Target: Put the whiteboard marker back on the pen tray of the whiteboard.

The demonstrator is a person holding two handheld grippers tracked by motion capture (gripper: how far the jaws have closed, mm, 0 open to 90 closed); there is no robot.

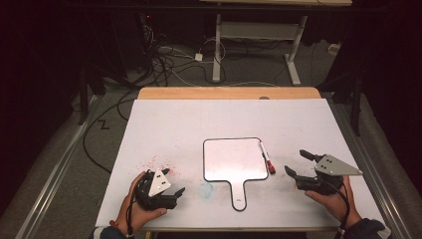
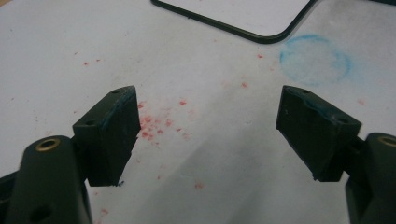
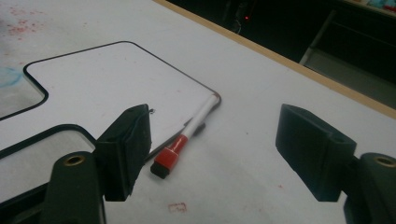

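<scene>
Marker (image 1: pixel 266 158), white-barrelled with a red cap, lies in the high view along the right edge of the handled whiteboard (image 1: pixel 234 159), on the white worktop (image 1: pixel 164 124); its capped end points toward the person. To its right the right gripper (image 1: pixel 300 163) is held in the person's hand just above the sheet, jaws spread wide with nothing between them, near the marker but apart from it. At lower left the left gripper (image 1: pixel 175 188) rests in the other hand beside a scatter of red specks (image 1: pixel 159 162) and a faint blue smudge (image 1: pixel 205 189). In the left gripper view its jaws stand wide open and empty over the red specks (image 2: pixel 154 123), with the blue ring (image 2: pixel 315 58) and a corner of the whiteboard (image 2: pixel 243 14) beyond. In the right gripper view the jaws are open and hold nothing; the marker (image 3: pixel 187 137) lies between and ahead of them, closer to the left-hand jaw, its barrel resting against the whiteboard (image 3: pixel 116 79) rim and its red cap on the worktop (image 3: pixel 261 93).
</scene>
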